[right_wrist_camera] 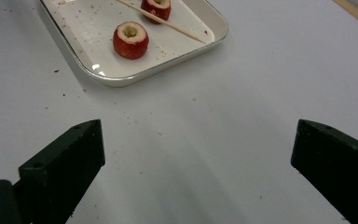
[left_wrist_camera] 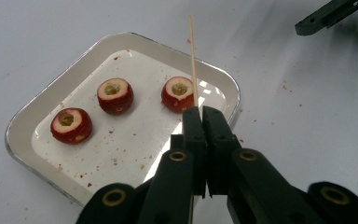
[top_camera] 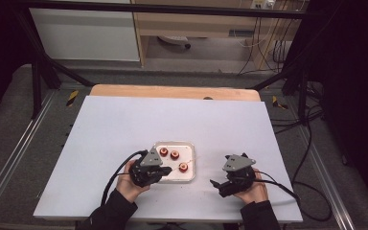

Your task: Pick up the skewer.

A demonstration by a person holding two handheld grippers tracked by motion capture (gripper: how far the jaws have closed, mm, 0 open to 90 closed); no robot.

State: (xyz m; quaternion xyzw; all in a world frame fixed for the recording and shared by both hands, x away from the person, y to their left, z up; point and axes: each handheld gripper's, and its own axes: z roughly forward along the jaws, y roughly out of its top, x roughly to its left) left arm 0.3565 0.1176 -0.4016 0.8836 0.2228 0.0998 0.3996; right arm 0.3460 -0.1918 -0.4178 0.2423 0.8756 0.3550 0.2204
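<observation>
**Skewer Pinched, Cored Fruit Waiting in the Tray**

Left claw (left_wrist_camera: 200, 112) closed tight on the lower end of a thin wooden skewer (left_wrist_camera: 192, 56), stick rising nearly straight up past the nearest cored red fruit (left_wrist_camera: 178, 94). Held low over the near edge of the white tray (left_wrist_camera: 28, 121), seen in the high view at (top_camera: 165, 171). Right claw (top_camera: 214, 183) spread wide and empty, parked on the white surface (top_camera: 124, 124) to the right of the tray, jaws well apart from everything.

Three small red fruits in the tray, each hollowed on top: the nearest, a middle one (left_wrist_camera: 115, 95), a far one (left_wrist_camera: 71, 125). Crumbs scattered across tray and surface.

Judged to be the threading step. Best done by tilting the skewer so its free point met a fruit squarely at the cored hole, then pushing along the stick's own line rather than sideways, since so thin a stick would likely bend or snap. Probably worth bringing the right claw in to steady the fruit, gently, as the soft flesh would likely crush or roll.
</observation>
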